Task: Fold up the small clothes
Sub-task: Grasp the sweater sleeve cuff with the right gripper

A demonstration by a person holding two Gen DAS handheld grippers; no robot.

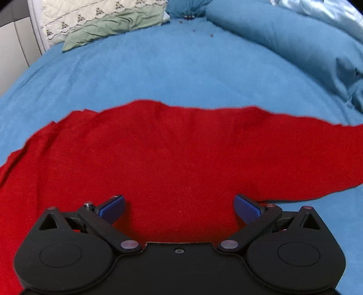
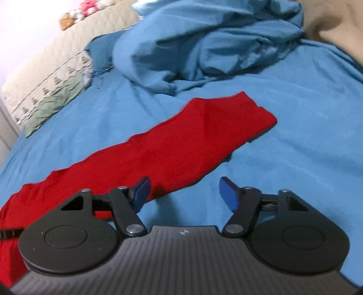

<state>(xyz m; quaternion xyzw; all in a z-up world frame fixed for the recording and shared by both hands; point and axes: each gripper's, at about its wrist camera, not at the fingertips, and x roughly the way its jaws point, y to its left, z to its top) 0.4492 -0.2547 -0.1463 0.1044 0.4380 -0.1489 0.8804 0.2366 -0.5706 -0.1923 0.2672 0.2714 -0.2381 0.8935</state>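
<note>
A red garment lies flat on the blue bed sheet. In the left wrist view it fills the lower half. My left gripper is open, its blue pads spread wide just above the red cloth, holding nothing. In the right wrist view the red garment stretches from lower left to a folded end at upper right. My right gripper is open and empty; its left pad is over the garment's near edge, its right pad over the blue sheet.
A crumpled blue duvet is heaped at the far side of the bed. A green cloth and a patterned cream pillow lie at the far left. Small dark bits dot the sheet.
</note>
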